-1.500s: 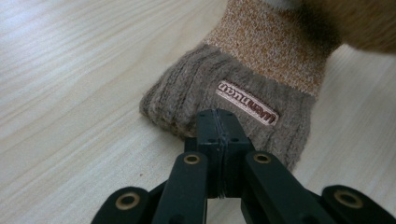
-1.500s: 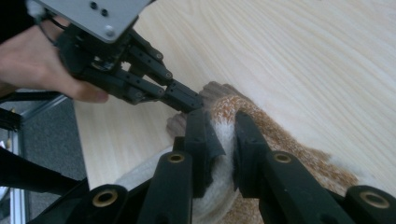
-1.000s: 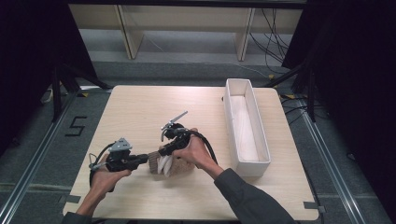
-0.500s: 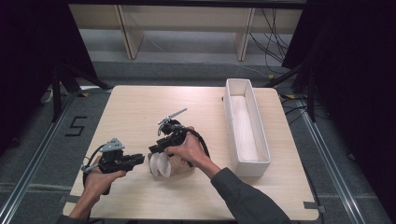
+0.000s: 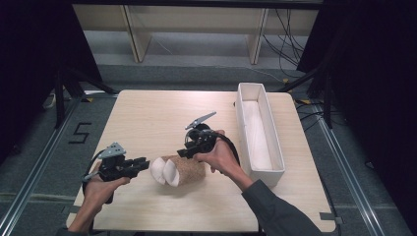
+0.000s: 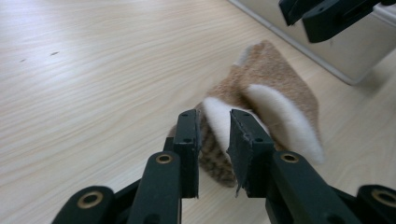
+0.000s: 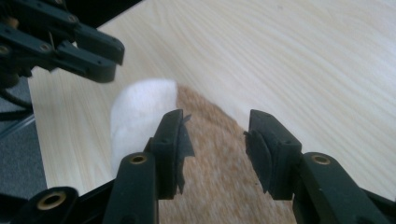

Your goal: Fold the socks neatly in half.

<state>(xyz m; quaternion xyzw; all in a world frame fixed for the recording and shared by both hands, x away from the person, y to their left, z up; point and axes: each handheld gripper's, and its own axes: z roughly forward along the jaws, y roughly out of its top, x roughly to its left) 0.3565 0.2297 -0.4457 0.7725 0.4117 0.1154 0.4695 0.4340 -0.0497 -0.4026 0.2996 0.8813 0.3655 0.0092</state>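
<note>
Working on a tan fleecy bundle lying on its side near the front middle of the worktop, well apart from the long white tray at the right. Hovering the left claw just beside the bundle's white lining, apparently clear of it, jaws having just been opening to a narrow gap with nothing pressed between them, likely lining up on a white flap to peel that end open. Poising the right claw over the tan back of the bundle, jaws moderately apart and just closing a little, straddling the fabric without pinching it, probably getting ready to pin the body while the other end is being pulled. Keeping both claws aimed at each other across the bundle, suiting a two-handed unfolding.
</note>
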